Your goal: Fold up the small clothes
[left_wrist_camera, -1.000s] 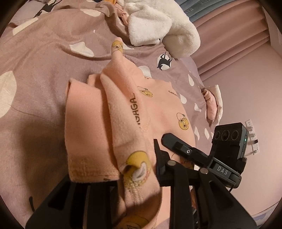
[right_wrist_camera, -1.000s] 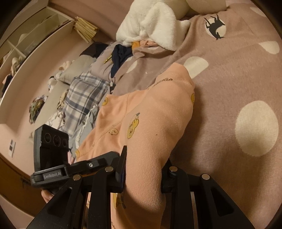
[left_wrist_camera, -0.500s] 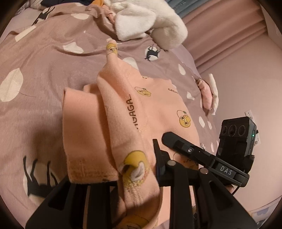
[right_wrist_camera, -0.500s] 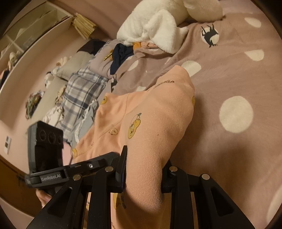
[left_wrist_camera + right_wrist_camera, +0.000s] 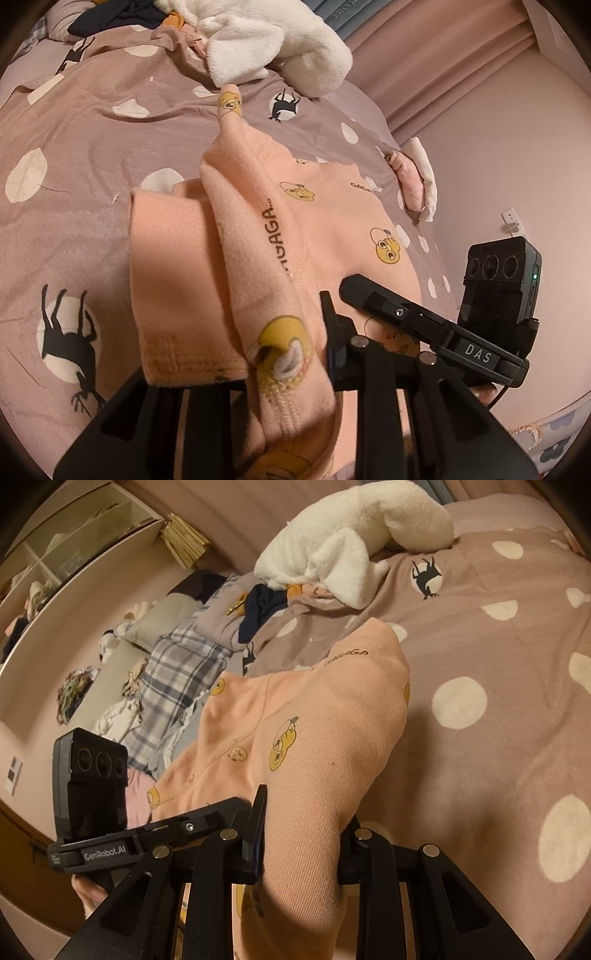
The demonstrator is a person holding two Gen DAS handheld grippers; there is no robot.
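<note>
A small peach garment printed with yellow cartoon ducks hangs between both grippers above the bed. My left gripper is shut on one bunched edge of it, the cloth draped over the left finger. The other gripper's black body shows at the right of that view. My right gripper is shut on the opposite edge of the peach garment, which stretches away to the bed. The far end of the garment still rests on the mauve spotted bedcover.
A white fluffy plush item lies at the head of the bedcover. A pile of plaid and dark clothes sits at the bed's left side. A small pink and white cloth lies near the bed's right edge by the wall.
Both grippers have risen and pulled back with the garment, lifting more of it off the bedcover. The grips on the cloth have not changed.
</note>
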